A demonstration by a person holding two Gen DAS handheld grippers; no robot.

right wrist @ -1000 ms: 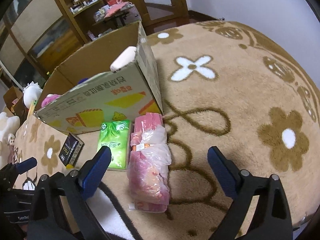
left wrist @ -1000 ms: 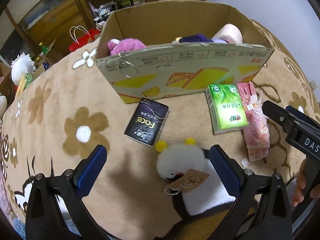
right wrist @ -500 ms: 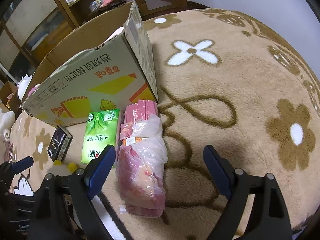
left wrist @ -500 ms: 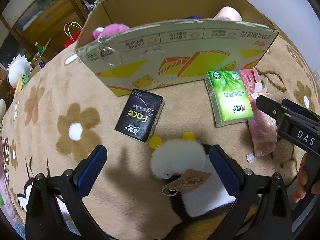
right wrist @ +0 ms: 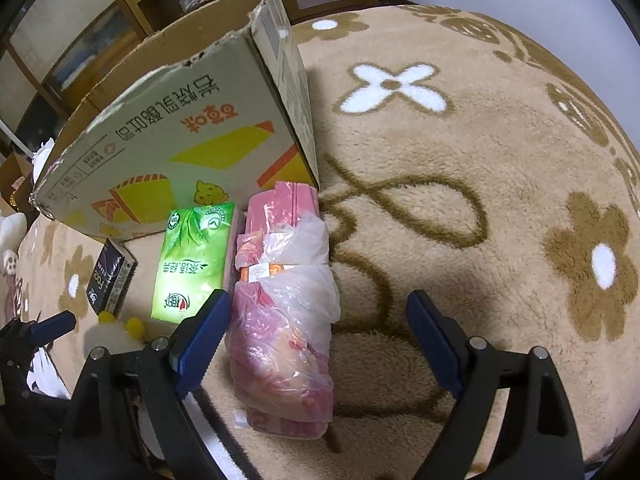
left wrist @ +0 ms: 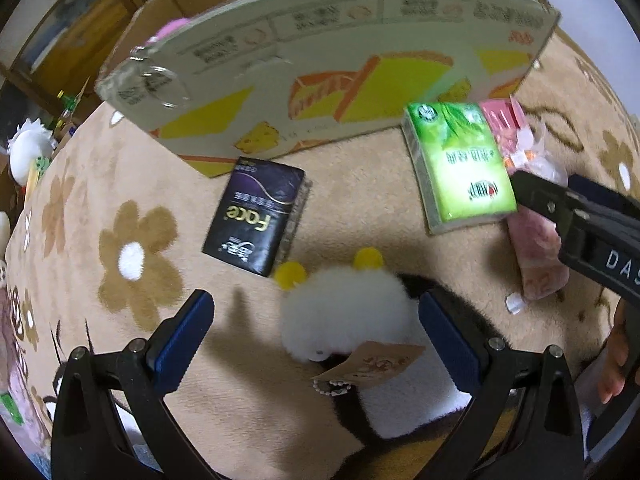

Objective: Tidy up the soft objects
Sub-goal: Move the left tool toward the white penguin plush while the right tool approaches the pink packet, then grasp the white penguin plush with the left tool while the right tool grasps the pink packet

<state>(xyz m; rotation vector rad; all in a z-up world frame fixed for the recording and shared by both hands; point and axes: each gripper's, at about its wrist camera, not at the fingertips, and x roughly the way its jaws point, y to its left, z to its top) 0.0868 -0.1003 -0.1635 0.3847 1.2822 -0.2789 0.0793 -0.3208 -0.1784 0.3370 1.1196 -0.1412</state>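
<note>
A white plush toy (left wrist: 344,316) with yellow ears and a paper tag lies on the carpet between the fingers of my open left gripper (left wrist: 316,332), nearer the right finger. A black tissue pack (left wrist: 256,216) and a green tissue pack (left wrist: 460,164) lie before the cardboard box (left wrist: 328,60). My open right gripper (right wrist: 316,332) hangs over the near end of a pink pack in a clear plastic bag (right wrist: 288,312), its left finger between that pack and the green pack (right wrist: 192,264). The box (right wrist: 180,132) stands behind them.
The floor is a beige carpet with brown flowers (right wrist: 592,260). Wooden shelving (right wrist: 120,8) stands behind the box. A white plush (left wrist: 28,152) lies at the far left. A pink soft item (left wrist: 172,28) shows over the box rim.
Both grippers have moved forward and down. The box and packs loom larger. The left gripper has closed in on the white plush; the right has come over the pink pack.
</note>
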